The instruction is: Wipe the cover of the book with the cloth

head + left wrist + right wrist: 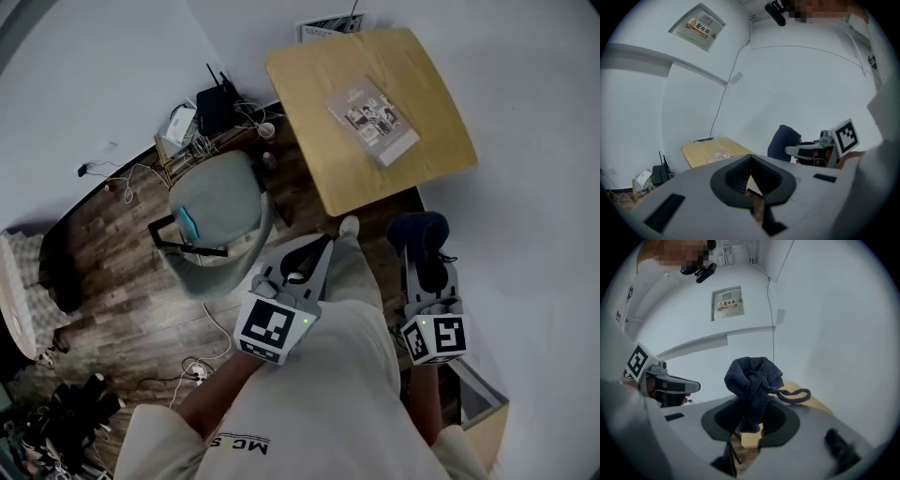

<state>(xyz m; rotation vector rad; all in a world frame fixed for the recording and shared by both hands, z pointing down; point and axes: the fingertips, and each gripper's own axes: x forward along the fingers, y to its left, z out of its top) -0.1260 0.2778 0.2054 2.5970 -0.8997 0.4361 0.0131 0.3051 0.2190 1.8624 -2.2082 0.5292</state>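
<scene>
Right under the camera is the person's pale shirt [309, 412], and just past it are the 2 grippers, side by side and up in the air.

The right gripper [429, 269] has its jaws closed tight on the dark blue cloth [752, 376]. The cloth sticks up in a bunched lump, and 1 small loop hangs off its side. The left gripper [319, 248] has its jaws pressed together, with nothing in them.

The book [373, 120] lies flat on the yellow table [422, 56], cover up. It is well apart from both grippers, and nothing is touching it yet.

From the right gripper, the book is straight ahead and a little to the left. Both grippers look about as far from it, but only the right one has the cloth, so I think that one has to go.

In the head view, the long side of the book slants from the top left to the bottom right. I think a wipe along that slant would cover it best. First, the cloth must go forward over the near edge of the table and down onto the cover.
</scene>
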